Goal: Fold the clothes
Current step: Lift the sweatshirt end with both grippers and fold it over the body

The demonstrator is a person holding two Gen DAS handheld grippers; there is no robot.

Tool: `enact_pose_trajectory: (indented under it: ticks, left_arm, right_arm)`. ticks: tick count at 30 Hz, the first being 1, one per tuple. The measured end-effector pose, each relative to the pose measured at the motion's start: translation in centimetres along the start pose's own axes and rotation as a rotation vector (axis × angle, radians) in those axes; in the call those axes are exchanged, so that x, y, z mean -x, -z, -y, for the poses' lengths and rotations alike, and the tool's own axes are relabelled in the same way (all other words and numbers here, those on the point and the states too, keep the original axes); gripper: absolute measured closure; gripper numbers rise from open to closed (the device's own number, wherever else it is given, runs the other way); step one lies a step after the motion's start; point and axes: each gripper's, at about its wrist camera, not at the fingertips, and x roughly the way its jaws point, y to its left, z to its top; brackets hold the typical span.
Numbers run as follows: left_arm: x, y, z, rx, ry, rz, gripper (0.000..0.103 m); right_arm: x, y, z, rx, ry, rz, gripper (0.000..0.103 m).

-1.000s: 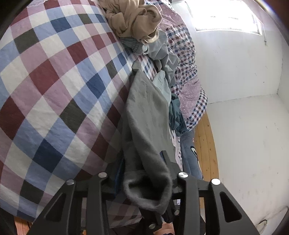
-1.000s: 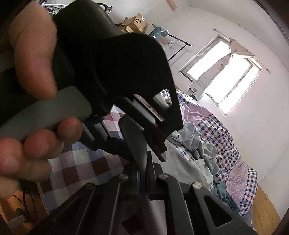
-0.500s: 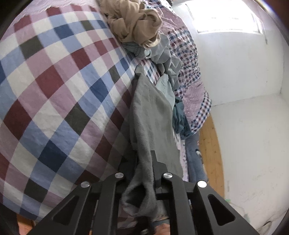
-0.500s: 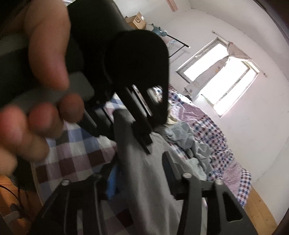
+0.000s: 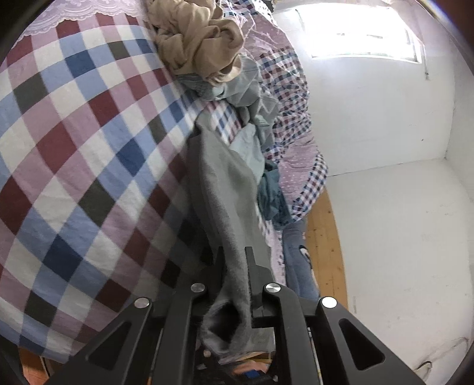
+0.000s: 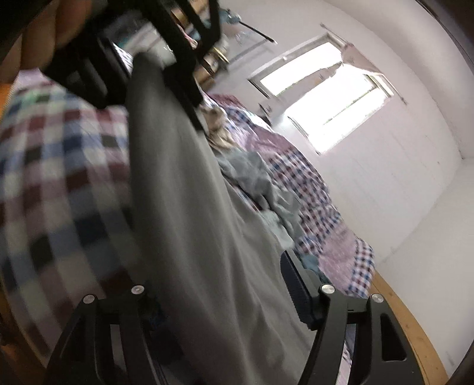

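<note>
A long grey garment (image 5: 219, 177) lies stretched along the edge of the checked bed (image 5: 74, 148). My left gripper (image 5: 235, 257) is shut on its near end, and the cuff bunches out behind the pads. In the right wrist view the same grey garment (image 6: 189, 207) runs from the left gripper (image 6: 154, 56), held by a hand (image 6: 56, 26) at the top left, down between my right gripper's jaws. My right gripper (image 6: 219, 269) is opening; the cloth lies loosely between the jaws. Its right finger (image 6: 296, 284) shows, while the left one is hidden behind the cloth.
A beige garment heap (image 5: 195, 38) sits at the far side of the bed, with pale grey-green clothes (image 5: 254, 97) and a teal piece (image 5: 272, 195) beside the grey one. A checked quilt (image 6: 308, 189) hangs toward the wooden floor (image 5: 323, 237). White walls and a bright window (image 6: 331, 112) lie beyond.
My left gripper closed onto the grey cuff. My right gripper, shut on the cloth a second ago, spread its jaws and swung; the left gripper now sits higher in its view.
</note>
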Motion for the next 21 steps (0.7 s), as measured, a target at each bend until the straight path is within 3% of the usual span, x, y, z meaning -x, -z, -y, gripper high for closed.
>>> enact_pose_trajectory:
  ticks: [11, 21]
  left_arm:
    - [0.7, -0.4, 2.6, -0.005, 0.116, 0.001, 0.095]
    - [1.0, -1.0, 3.4, 0.007, 0.146, 0.033, 0.095]
  right_arm:
    - [0.4, 7.8, 5.2, -0.037, 0.133, -0.184, 0.032]
    - [-0.2, 13.4, 8.7, -0.009, 0.156, -0.303, 0.028]
